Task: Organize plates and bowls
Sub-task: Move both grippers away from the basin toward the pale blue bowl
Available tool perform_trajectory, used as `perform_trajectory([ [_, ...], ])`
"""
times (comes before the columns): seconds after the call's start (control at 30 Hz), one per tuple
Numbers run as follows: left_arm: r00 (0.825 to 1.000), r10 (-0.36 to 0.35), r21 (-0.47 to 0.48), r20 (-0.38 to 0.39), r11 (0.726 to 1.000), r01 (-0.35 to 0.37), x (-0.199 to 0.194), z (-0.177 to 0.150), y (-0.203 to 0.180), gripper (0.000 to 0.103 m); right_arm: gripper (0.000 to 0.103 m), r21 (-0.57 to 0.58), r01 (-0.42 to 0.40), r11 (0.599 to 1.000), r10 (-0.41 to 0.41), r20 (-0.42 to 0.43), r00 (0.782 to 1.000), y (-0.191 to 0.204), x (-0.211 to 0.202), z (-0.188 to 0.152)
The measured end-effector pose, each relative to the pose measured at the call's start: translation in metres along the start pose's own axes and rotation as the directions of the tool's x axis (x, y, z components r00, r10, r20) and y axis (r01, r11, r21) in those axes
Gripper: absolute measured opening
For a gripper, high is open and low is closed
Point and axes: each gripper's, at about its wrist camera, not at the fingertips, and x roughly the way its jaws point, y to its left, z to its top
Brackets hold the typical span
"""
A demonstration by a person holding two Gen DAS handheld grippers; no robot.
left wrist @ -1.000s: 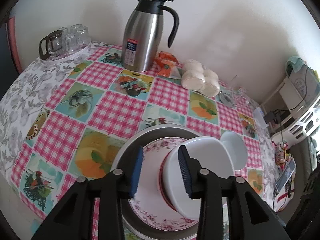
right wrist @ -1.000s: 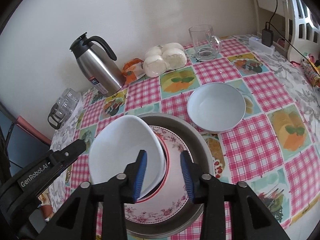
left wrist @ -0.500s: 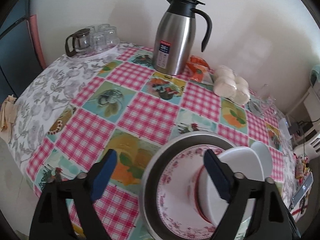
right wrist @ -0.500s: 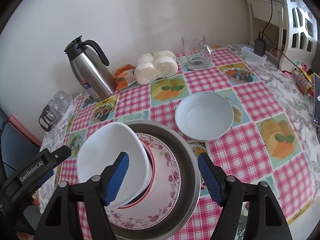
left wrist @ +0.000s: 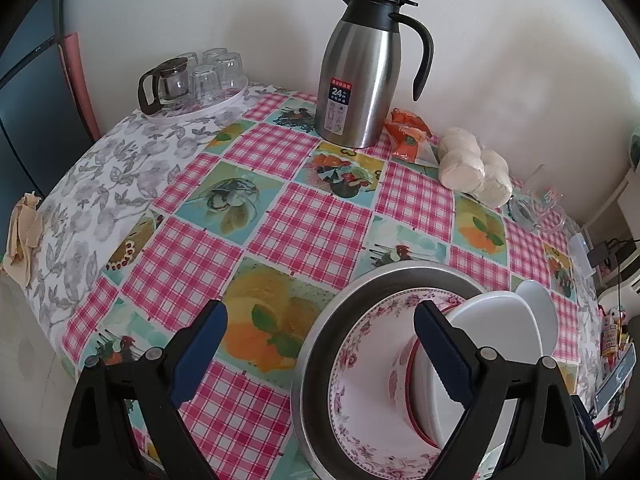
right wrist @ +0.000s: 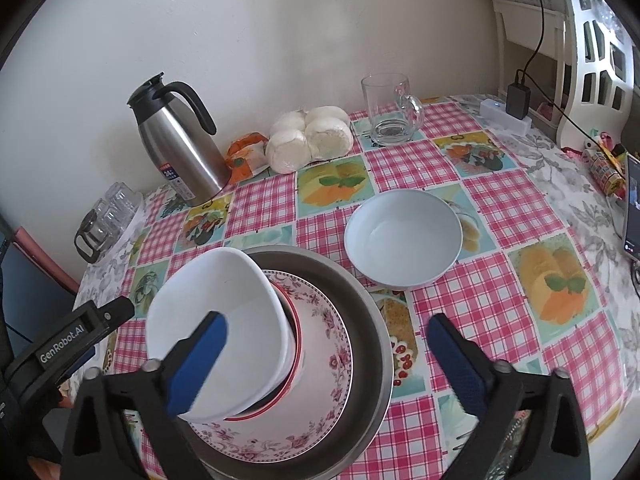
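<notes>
A steel plate [right wrist: 368, 320] holds a floral plate [right wrist: 320, 360] with a red-rimmed bowl [right wrist: 296, 344] and a tilted white bowl [right wrist: 216, 312] stacked on it. The same stack shows in the left wrist view: steel plate [left wrist: 320, 352], floral plate [left wrist: 360, 380], white bowl [left wrist: 492, 320]. A separate white bowl [right wrist: 402, 238] sits on the tablecloth to the right of the stack. My left gripper [left wrist: 320, 352] is open and empty, to the left of the stack. My right gripper [right wrist: 328, 364] is open and empty, just in front of the stack.
A steel thermos jug [left wrist: 362, 76] stands at the back by the wall, with an orange packet [left wrist: 408, 136], a bag of buns [left wrist: 472, 168] and a glass mug [right wrist: 390, 108]. A tray of glasses [left wrist: 192, 80] is at the back left. A phone [right wrist: 632, 208] lies at the right edge.
Both grippers opened and let go of the tilted white bowl, then drew back from the stack. The left gripper moved left. The bowl stays on the stack.
</notes>
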Motion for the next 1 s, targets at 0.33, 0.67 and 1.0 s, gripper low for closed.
perform_trajectory([
  [0.33,0.999,0.035,0.004,0.001,0.999,-0.035,0.001,-0.001,0.001,0.095,0.103,-0.002,-0.007,1.000,0.007,-0.004,1.000,-0.002,0.001,0.000],
  [0.67,0.999,0.052,-0.002,0.010,0.999,-0.052,-0.003,-0.003,-0.002,0.095,0.103,-0.004,-0.010,1.000,0.010,-0.020,1.000,-0.006,0.002,0.001],
  [1.0,0.997,0.050,-0.025,0.066,0.999,-0.048,-0.018,-0.004,-0.011,0.095,0.103,0.030,0.004,1.000,-0.003,-0.034,0.999,-0.025,0.000,0.005],
])
